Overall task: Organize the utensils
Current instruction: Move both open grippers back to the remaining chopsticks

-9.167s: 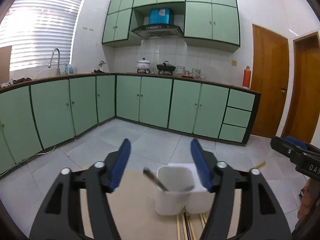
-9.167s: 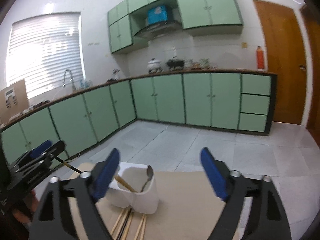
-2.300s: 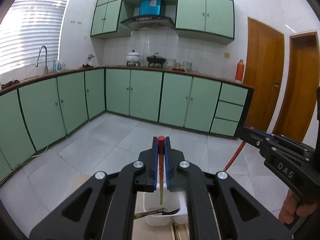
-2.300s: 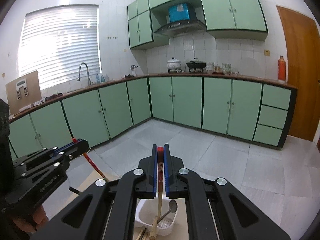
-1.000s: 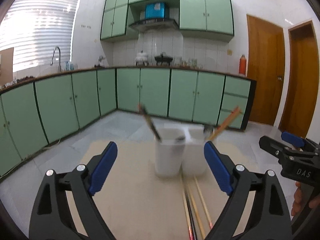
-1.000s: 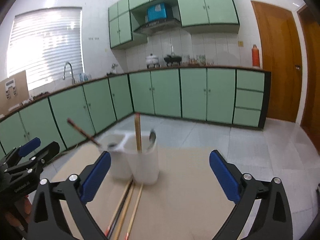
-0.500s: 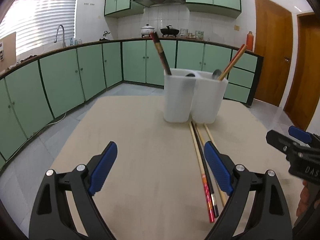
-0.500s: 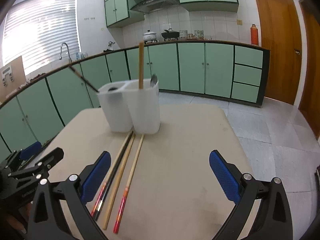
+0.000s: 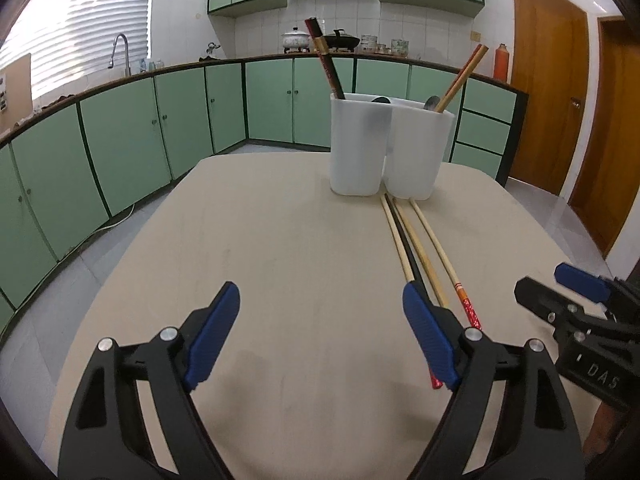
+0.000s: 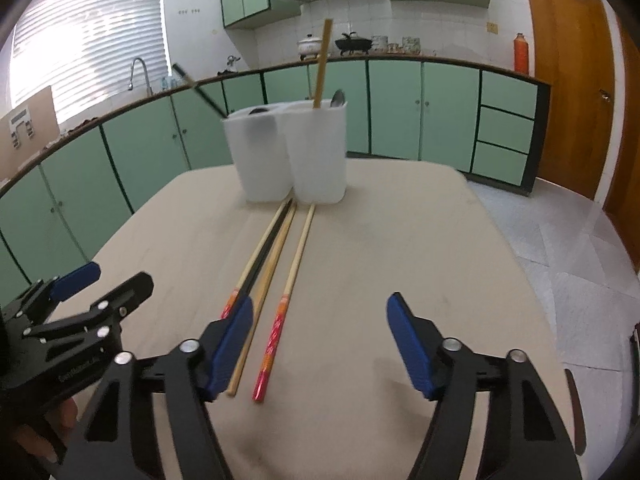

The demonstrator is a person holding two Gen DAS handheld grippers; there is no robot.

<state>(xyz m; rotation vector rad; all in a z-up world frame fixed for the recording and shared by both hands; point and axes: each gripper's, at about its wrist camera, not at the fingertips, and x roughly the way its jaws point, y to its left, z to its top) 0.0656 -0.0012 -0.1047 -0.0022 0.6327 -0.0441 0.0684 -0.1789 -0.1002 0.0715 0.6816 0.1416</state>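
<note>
Both grippers lowered toward chopsticks (image 10: pixel 276 256) on table (image 10: pixel 400 240); jaws wide apart.

Chopsticks (image 9: pixel 416 248) lie on table (image 9: pixel 260 248) before holder (image 9: pixel 388 148)

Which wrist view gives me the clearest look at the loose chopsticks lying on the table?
The right wrist view: the loose chopsticks lie nearly unobstructed, painted ends visible. In the left wrist view, the left gripper has one finger covering the chopsticks' near ends.
</note>
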